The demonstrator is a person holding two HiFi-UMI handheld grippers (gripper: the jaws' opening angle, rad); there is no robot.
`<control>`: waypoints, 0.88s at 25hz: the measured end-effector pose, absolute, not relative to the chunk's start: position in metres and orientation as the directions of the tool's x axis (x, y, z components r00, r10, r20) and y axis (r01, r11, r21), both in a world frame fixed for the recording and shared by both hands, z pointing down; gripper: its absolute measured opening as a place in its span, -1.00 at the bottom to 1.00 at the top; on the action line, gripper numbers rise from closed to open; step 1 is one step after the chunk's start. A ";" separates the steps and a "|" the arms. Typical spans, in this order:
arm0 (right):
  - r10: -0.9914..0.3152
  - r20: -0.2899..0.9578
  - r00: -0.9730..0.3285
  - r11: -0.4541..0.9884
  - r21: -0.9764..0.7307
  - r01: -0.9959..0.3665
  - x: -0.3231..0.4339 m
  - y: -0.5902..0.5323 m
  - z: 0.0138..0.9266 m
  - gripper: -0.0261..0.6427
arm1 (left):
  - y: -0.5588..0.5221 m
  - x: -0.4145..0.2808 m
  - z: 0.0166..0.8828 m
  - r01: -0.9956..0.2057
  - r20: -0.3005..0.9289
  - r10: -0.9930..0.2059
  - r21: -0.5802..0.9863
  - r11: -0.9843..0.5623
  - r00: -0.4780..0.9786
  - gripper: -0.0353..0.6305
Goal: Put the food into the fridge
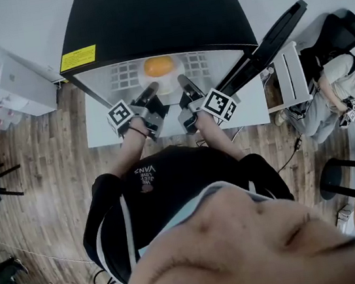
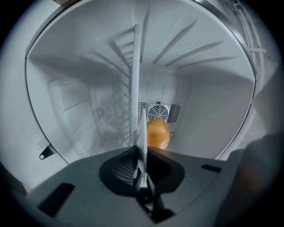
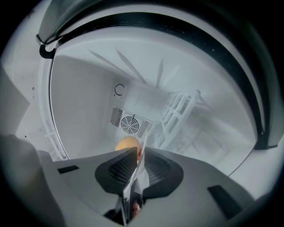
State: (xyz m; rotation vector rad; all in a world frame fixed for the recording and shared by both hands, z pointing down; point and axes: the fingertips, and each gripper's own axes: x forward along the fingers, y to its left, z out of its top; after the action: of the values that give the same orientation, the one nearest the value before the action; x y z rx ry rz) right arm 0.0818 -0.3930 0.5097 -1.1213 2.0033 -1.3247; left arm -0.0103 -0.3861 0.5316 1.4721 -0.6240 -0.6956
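Note:
A round orange food lies on a white plate just inside the open fridge. My left gripper is shut on the plate's near left rim and my right gripper is shut on its near right rim. In the left gripper view the plate shows edge-on as a thin white strip clamped in the left gripper, with the food beyond it. The right gripper view shows the same: the plate's edge pinched in the right gripper, and the food behind.
The fridge door stands open to the right. A fan vent sits in the back wall, and a white wire shelf runs along the inside. A seated person is at the right, and a white cabinet at the left.

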 end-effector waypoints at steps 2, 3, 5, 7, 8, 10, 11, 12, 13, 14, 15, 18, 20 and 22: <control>-0.840 0.047 -0.541 0.198 -0.902 -0.385 0.083 -0.391 0.510 -0.80 | -0.387 -0.010 0.532 0.035 -0.040 -0.745 0.999 -0.023 0.666 -0.80; -0.841 0.049 -0.540 0.198 -0.899 -0.391 0.084 -0.391 0.511 -0.80 | -0.387 -0.010 0.533 0.030 -0.038 -0.744 0.999 -0.023 0.667 -0.80; -0.843 0.052 -0.536 0.198 -0.895 -0.399 0.085 -0.389 0.511 -0.79 | -0.388 -0.009 0.533 0.026 -0.037 -0.740 0.999 -0.027 0.671 -0.80; -0.844 0.054 -0.533 0.200 -0.892 -0.406 0.086 -0.388 0.512 -0.78 | -0.388 -0.009 0.533 0.027 -0.038 -0.739 0.999 -0.026 0.673 -0.80; -0.845 0.054 -0.533 0.202 -0.889 -0.410 0.086 -0.387 0.512 -0.78 | -0.387 -0.009 0.533 0.027 -0.036 -0.740 0.999 -0.024 0.672 -0.80; -0.846 0.053 -0.530 0.205 -0.886 -0.416 0.087 -0.386 0.512 -0.74 | -0.387 -0.010 0.536 0.025 -0.031 -0.741 1.000 -0.019 0.671 -0.80; -0.848 0.053 -0.528 0.205 -0.885 -0.418 0.088 -0.386 0.511 -0.74 | -0.387 -0.011 0.538 0.021 -0.026 -0.741 1.000 -0.016 0.671 -0.80; -0.849 0.052 -0.526 0.206 -0.884 -0.420 0.088 -0.386 0.511 -0.74 | -0.388 -0.012 0.540 0.016 -0.022 -0.741 1.000 -0.015 0.671 -0.80; -0.850 0.052 -0.525 0.207 -0.882 -0.423 0.089 -0.385 0.510 -0.74 | -0.388 -0.012 0.540 0.013 -0.022 -0.742 1.000 -0.017 0.670 -0.80; -0.850 0.052 -0.524 0.208 -0.881 -0.426 0.090 -0.385 0.509 -0.74 | -0.388 -0.012 0.539 0.013 -0.023 -0.743 1.000 -0.020 0.669 -0.80; -0.851 0.053 -0.522 0.209 -0.878 -0.431 0.090 -0.385 0.509 -0.74 | -0.388 -0.012 0.538 0.015 -0.024 -0.744 1.000 -0.020 0.668 -0.80; -0.855 0.061 -0.514 0.221 -0.855 -0.468 0.092 -0.383 0.508 -0.74 | -0.388 -0.011 0.536 0.037 -0.031 -0.747 0.999 -0.009 0.665 -0.80; -0.858 0.065 -0.509 0.235 -0.832 -0.503 0.093 -0.381 0.507 -0.74 | -0.388 -0.011 0.537 0.040 -0.033 -0.747 0.999 -0.009 0.664 -0.80; -0.861 0.064 -0.504 0.252 -0.808 -0.533 0.093 -0.379 0.504 -0.74 | -0.388 -0.012 0.537 0.030 -0.033 -0.746 0.999 -0.016 0.665 -0.80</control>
State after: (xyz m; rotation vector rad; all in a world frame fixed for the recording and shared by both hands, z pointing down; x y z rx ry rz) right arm 0.0933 -0.3792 0.5039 -1.2729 2.1376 -1.1393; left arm -0.0119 -0.3883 0.5374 1.4713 -0.6303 -0.6858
